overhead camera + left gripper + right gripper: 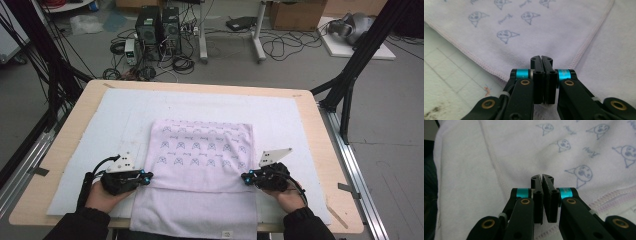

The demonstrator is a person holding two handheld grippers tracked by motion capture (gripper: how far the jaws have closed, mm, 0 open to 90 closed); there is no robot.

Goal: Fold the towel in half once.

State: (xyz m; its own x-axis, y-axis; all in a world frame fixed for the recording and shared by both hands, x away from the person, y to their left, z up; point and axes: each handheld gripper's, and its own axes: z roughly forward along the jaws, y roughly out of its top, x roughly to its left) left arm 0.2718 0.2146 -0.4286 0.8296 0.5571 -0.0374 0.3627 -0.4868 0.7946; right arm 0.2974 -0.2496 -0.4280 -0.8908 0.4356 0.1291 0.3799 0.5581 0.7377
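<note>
We pinch towel at near tabletop edge: left tongs and right tongs pressed together, seemingly on folded layer's corners. Risk: thin cloth slipping out, fold skewing if we lift unevenly.

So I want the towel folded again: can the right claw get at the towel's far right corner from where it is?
Probably yes. The right claw sits at the towel's right edge, and nothing lies on the white mat between it and that corner.
</note>
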